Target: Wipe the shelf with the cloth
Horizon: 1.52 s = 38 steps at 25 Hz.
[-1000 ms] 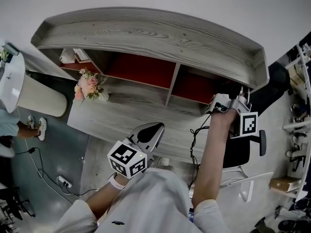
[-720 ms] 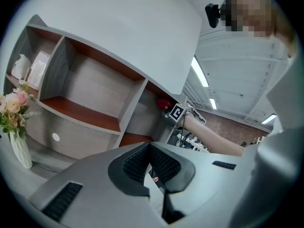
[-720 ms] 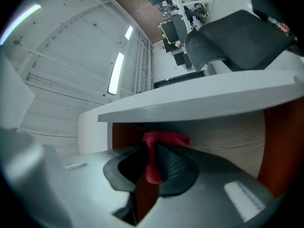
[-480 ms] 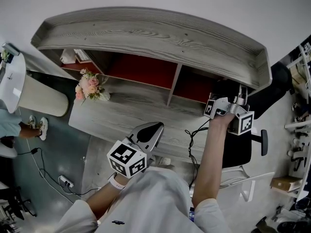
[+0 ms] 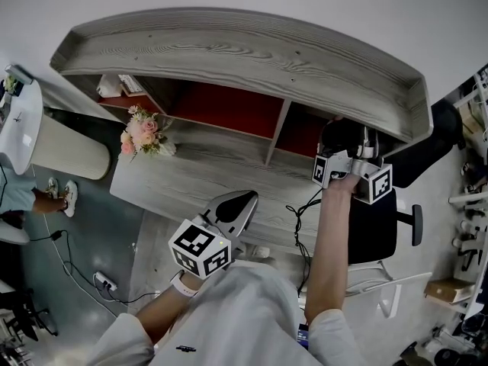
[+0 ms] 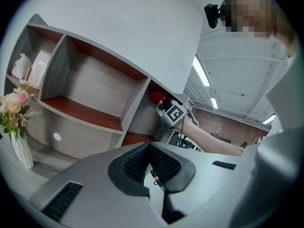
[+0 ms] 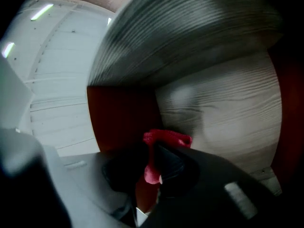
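The grey wooden shelf unit (image 5: 244,52) has red boards in its compartments. My right gripper (image 5: 345,142) reaches into the lower right compartment (image 5: 303,137) and is shut on a red cloth (image 7: 166,139). In the right gripper view, the cloth bunches out of the right gripper (image 7: 152,152) in front of a grey wood wall (image 7: 228,108) and a red panel (image 7: 123,113). The left gripper view shows the cloth (image 6: 156,98) at the tip of that gripper (image 6: 161,103). My left gripper (image 5: 242,200) hangs in front of the desk board, shut with nothing in it (image 6: 148,147).
A vase of pink flowers (image 5: 142,136) stands on the desk board at the left. White packets (image 5: 111,88) fill the upper left compartment. A black chair (image 5: 381,231) and a hanging cable (image 5: 301,219) are below my right arm. A white round table (image 5: 19,120) is far left.
My right gripper has moved left and deeper into the right compartment with the cloth. The left gripper has stayed where it was.
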Each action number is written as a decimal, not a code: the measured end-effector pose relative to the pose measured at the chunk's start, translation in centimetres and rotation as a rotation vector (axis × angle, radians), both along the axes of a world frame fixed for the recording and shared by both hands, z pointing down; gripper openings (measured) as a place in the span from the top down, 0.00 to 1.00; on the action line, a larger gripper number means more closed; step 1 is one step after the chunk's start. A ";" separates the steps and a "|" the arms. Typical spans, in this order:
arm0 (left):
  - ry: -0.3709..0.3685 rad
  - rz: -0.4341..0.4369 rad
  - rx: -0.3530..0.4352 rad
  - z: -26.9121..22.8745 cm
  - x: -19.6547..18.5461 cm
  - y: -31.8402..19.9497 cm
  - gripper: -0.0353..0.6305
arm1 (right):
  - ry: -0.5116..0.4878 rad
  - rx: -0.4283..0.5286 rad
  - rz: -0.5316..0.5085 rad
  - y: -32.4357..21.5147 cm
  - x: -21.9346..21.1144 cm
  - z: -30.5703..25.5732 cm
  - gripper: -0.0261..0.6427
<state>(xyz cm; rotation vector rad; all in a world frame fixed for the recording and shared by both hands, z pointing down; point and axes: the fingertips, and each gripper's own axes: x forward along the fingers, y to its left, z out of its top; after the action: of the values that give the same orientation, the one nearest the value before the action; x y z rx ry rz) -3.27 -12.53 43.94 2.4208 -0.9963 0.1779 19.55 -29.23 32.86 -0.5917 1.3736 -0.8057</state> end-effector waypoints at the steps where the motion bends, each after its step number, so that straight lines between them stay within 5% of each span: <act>1: 0.000 -0.004 0.000 0.0 -0.2 0.0 0.94 | 0.010 -0.003 -0.011 -0.2 -0.7 -0.1 0.87; 7: -0.005 -0.033 -0.001 0.0 -1.2 0.0 0.94 | 0.020 0.015 -0.069 -1.3 -3.3 0.0 0.87; 20: -0.019 -0.085 0.003 -0.1 -3.2 0.4 0.94 | 0.281 0.022 -0.221 -2.7 -9.6 -0.4 0.87; 30: -0.018 -0.052 -0.009 0.4 -1.7 1.1 0.94 | 0.653 -0.156 -0.198 -2.0 -11.3 5.2 0.87; 38: -0.034 -0.061 -0.022 1.0 -2.0 1.6 0.94 | 0.830 -0.337 -0.240 -2.7 -12.6 11.8 0.87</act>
<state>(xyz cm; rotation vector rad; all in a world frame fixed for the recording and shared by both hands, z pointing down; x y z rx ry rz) -5.28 -10.89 44.90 2.3716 -1.0769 0.2073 6.95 -31.89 44.64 -1.1178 2.1082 -1.0508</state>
